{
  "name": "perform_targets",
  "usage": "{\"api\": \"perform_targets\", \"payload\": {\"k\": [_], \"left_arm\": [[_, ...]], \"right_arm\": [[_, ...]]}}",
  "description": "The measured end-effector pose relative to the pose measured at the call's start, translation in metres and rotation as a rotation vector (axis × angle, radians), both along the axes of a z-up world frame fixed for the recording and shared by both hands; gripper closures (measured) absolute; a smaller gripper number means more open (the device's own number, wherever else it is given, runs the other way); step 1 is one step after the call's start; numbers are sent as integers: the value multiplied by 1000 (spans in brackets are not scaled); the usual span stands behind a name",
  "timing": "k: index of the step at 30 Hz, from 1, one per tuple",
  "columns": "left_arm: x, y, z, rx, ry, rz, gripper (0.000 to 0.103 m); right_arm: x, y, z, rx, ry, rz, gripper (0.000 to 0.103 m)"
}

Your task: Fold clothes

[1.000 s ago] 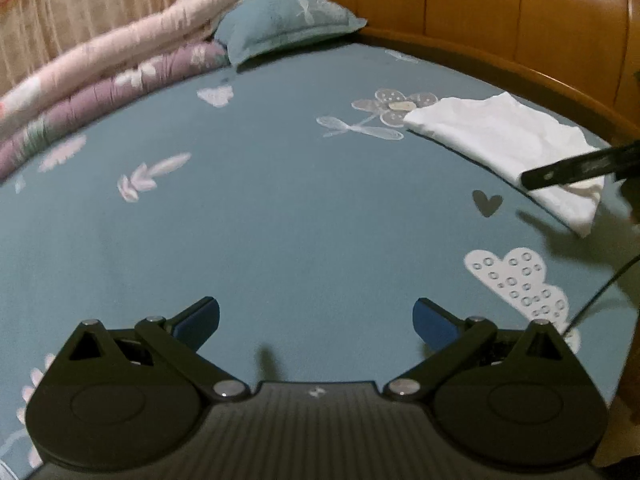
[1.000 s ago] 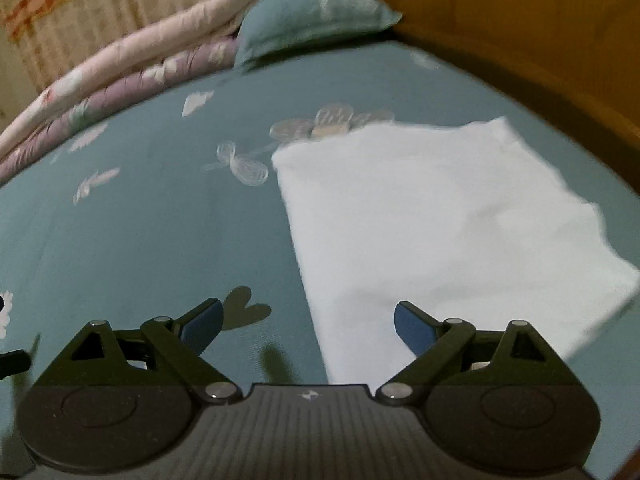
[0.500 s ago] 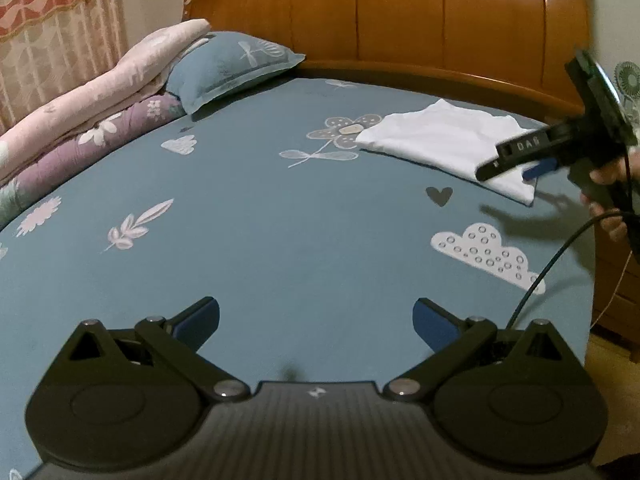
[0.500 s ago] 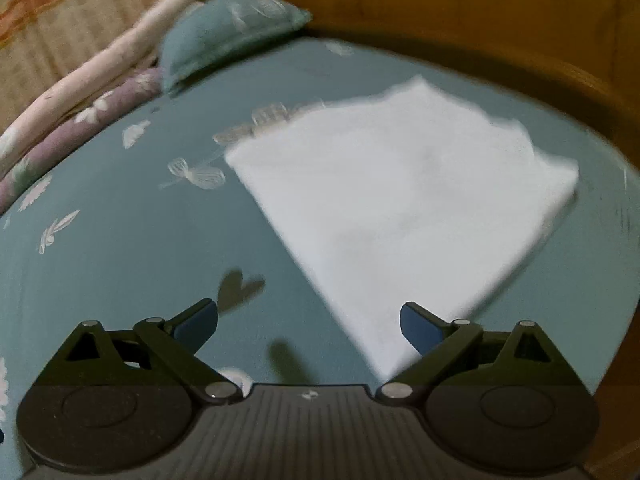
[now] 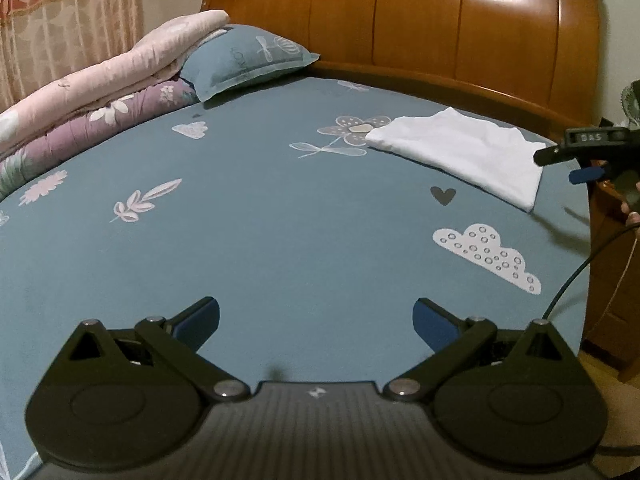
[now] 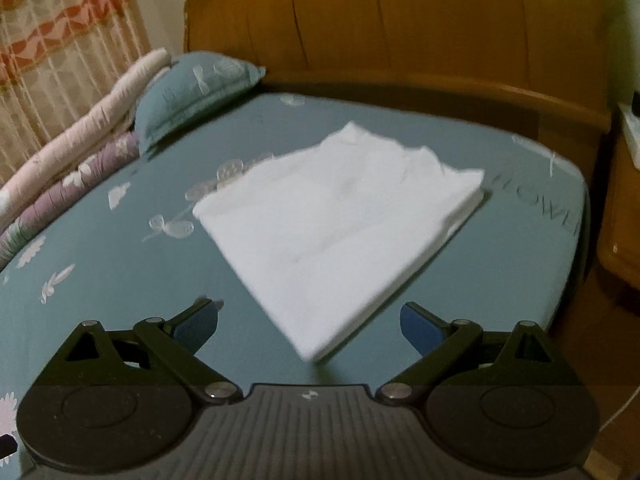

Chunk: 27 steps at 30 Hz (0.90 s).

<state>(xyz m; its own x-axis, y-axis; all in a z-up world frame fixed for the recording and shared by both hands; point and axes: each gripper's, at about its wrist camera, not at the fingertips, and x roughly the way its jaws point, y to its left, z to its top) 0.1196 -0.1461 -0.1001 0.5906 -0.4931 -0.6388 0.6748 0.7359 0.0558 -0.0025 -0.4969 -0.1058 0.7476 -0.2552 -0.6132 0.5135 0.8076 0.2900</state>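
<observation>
A folded white garment lies flat on the blue patterned bed sheet near the headboard end at the right. My left gripper hovers open over bare sheet, well short of the garment. My right gripper is open too, above the bed just before the garment's near corner, with nothing between its fingers. In the left wrist view the right gripper shows at the right edge, held by a hand, past the garment's right corner.
A wooden headboard runs along the far side. A blue pillow and folded pink and purple quilts lie at the far left. A wooden nightstand stands right of the bed. A curtain hangs behind.
Both grippers have pulled back and risen from the bed, so more of the room shows. The right gripper has drawn away from the garment toward the bed's right edge. The garment stays folded.
</observation>
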Motion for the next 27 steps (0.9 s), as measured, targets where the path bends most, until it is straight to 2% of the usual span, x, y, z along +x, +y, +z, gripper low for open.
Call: {"api": "perform_targets", "payload": {"k": [3, 8, 13, 15, 18, 20, 22, 27], "left_arm": [[-3, -8, 5, 2, -18, 18, 1], [-5, -20, 13, 36, -44, 91, 1], [-8, -28, 23, 47, -32, 167, 1], [-8, -33, 24, 63, -35, 181, 1], [-8, -44, 27, 81, -46, 179, 1], [-8, -51, 29, 75, -69, 155, 1], [-6, -60, 31, 64, -91, 129, 1], [2, -82, 35, 19, -84, 43, 1]], "right_arm": [[9, -19, 5, -11, -42, 9, 2], [53, -74, 10, -37, -117, 51, 0], [113, -135, -18, 39, -93, 57, 0], [124, -149, -30, 29, -68, 44, 0], [121, -162, -33, -8, -92, 8, 1], [118, -163, -26, -33, -59, -55, 0], [116, -158, -19, -56, 3, -65, 0], [99, -115, -4, -85, 133, 60, 0]]}}
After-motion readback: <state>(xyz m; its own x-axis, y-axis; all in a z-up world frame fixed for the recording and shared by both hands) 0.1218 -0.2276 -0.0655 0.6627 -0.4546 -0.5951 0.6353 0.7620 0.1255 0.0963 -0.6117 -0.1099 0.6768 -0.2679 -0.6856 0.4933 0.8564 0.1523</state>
